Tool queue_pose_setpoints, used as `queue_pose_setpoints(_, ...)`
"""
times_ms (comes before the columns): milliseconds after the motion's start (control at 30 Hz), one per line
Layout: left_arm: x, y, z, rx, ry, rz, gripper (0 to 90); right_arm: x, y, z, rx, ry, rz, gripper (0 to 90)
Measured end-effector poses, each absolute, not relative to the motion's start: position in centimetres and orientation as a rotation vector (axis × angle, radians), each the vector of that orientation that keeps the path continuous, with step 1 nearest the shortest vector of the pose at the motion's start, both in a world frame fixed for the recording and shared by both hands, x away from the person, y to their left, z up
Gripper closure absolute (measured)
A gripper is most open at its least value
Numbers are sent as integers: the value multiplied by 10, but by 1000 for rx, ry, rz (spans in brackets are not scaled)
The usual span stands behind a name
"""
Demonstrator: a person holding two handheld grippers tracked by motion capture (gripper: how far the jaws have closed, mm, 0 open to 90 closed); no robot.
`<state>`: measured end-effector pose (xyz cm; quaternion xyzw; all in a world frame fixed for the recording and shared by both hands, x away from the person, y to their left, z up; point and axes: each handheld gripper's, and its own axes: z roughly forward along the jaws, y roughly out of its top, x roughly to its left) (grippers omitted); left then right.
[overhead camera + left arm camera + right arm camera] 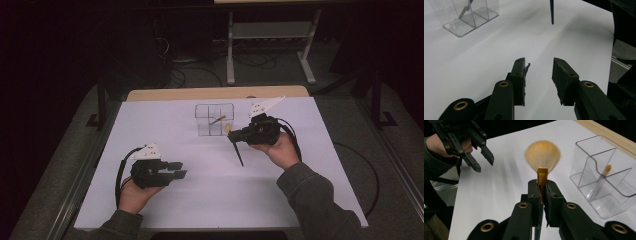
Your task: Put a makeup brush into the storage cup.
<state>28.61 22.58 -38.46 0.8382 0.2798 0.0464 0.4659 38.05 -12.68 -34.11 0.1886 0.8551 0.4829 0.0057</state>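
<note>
A fan brush with tan bristles (542, 153), a gold ferrule and a thin black handle (239, 155) is held over the white table sheet (210, 200). My right gripper (542, 186) is shut on the ferrule, bristles pointing away from it toward the left gripper. In the high view that right gripper (233, 135) sits just right of a clear divided organiser (215, 119), which holds a small brush (606, 170) leaning in one compartment. My left gripper (539, 67) hovers low at the near left (177, 170), jaws apart with nothing between them. The handle's tip (552, 12) hangs ahead of it.
A wooden table edge (215, 93) runs behind the organiser (471, 15). Grey floor, cables and a metal stand's legs (270, 55) lie beyond the table. The sheet's right edge drops to the floor close to the left gripper's view (621, 62).
</note>
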Motion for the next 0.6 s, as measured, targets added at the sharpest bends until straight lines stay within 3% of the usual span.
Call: queue_pose_setpoints(600,283,238,-386,2040,707,134,597,408,-136,-316,632,2638,1487,830)
